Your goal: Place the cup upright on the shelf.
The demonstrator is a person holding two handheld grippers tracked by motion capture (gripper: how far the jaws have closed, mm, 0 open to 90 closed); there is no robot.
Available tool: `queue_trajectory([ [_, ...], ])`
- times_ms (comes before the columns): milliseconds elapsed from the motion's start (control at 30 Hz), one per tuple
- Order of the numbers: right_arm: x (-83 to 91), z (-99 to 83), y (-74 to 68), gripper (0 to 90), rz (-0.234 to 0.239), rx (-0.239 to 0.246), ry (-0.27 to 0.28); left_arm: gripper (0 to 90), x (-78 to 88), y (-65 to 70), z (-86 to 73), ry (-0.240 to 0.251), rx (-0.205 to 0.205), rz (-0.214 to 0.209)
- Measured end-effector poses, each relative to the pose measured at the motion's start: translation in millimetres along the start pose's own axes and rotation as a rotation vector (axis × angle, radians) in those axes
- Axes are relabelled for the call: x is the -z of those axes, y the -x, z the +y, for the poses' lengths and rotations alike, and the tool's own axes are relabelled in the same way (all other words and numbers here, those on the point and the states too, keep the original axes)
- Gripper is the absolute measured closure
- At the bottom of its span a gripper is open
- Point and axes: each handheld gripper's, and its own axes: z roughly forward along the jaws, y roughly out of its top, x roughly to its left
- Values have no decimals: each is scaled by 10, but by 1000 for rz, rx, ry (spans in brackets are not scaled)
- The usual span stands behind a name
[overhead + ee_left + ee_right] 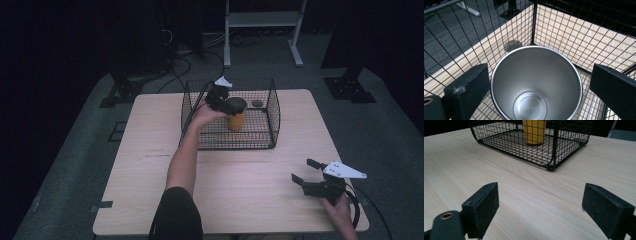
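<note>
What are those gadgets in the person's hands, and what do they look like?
Each hand holds a black gripper with two blocky, flat-faced jaws. The right gripper carries a pale three-cornered plate and trails a black cable; the left gripper has a pale plate too. The person wears a dark short sleeve.

A black short sleeve (176,212) is worn on the left arm. Each black claw is topped by a pale three-cornered plate (344,170), and a black cable (356,210) is trailed.

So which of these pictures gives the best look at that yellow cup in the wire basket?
The left gripper view: it looks straight down into the cup, showing its steel inside and rim between the open jaws. The right gripper view shows its yellow side through the basket. In the high view it is small and partly behind the left gripper.
</note>
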Motion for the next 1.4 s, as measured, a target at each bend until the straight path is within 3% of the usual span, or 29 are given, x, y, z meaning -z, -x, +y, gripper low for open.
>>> queue_trajectory([
  [533, -1, 0, 1, 131, -3, 1, -2, 24, 223, 88, 80, 75, -14, -1],
  [1400, -1, 0, -4, 131, -10, 2, -3, 24, 640, 342, -50, 146, -30, -20],
])
